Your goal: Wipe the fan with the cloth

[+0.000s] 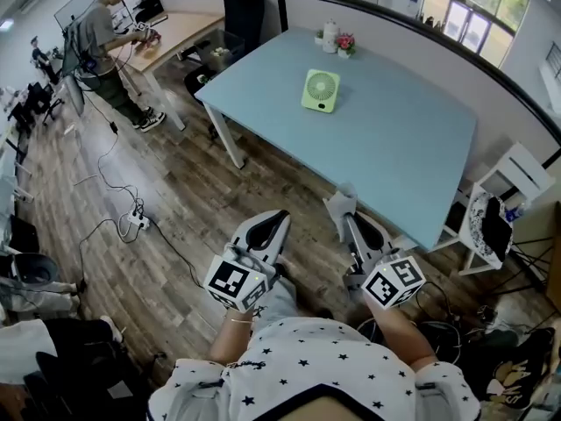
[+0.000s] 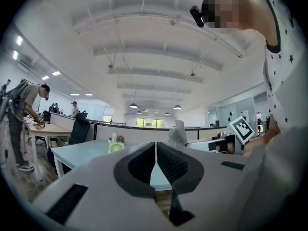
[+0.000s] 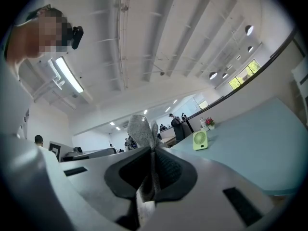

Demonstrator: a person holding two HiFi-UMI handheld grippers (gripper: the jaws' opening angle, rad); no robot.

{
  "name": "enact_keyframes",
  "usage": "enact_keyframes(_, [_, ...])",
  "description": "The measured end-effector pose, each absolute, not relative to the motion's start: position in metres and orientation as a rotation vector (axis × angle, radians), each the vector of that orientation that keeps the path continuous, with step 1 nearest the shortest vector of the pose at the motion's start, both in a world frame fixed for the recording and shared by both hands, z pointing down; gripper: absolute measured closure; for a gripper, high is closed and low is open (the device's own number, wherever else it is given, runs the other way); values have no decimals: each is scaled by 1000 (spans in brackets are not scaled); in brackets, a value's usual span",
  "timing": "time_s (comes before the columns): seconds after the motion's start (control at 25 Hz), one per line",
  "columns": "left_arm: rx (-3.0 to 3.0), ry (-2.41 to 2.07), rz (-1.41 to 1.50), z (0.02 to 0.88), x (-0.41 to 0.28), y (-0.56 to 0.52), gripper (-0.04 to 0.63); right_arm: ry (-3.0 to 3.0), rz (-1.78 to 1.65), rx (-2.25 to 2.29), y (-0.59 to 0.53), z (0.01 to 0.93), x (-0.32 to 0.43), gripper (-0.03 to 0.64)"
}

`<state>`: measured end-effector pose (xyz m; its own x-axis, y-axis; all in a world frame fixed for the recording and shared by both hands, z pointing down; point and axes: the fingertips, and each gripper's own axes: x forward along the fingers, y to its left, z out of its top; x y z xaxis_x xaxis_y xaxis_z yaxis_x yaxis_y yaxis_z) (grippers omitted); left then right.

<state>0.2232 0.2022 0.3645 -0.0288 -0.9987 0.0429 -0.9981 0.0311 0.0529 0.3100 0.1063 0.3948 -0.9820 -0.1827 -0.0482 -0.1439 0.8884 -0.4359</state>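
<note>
A small light-green fan [image 1: 321, 90] stands upright on the pale blue table [image 1: 394, 156], toward its far side; it also shows far off as the fan [image 2: 115, 147] and the fan [image 3: 200, 140]. My right gripper [image 1: 344, 211] is shut on a grey cloth [image 1: 342, 201], whose end sticks up past the jaws as the cloth [image 3: 141, 133]. That gripper hangs over the floor just short of the table's near edge. My left gripper [image 1: 274, 224] is shut with nothing in it, to the left and well short of the table.
A white bottle [image 1: 330, 36] and a small pot of pink flowers [image 1: 345, 44] stand at the table's far edge. A black office chair [image 1: 238, 7] is at the far left corner. Cables and a power strip [image 1: 138, 221] lie on the wooden floor. A person [image 1: 110, 42] works at another desk.
</note>
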Motion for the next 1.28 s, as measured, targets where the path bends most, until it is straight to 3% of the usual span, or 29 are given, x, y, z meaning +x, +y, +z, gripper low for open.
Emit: enact_keyframes(1.28, [2081, -2233, -44, 383, -49, 180, 561, 3030, -687, -255, 75, 403, 39, 595])
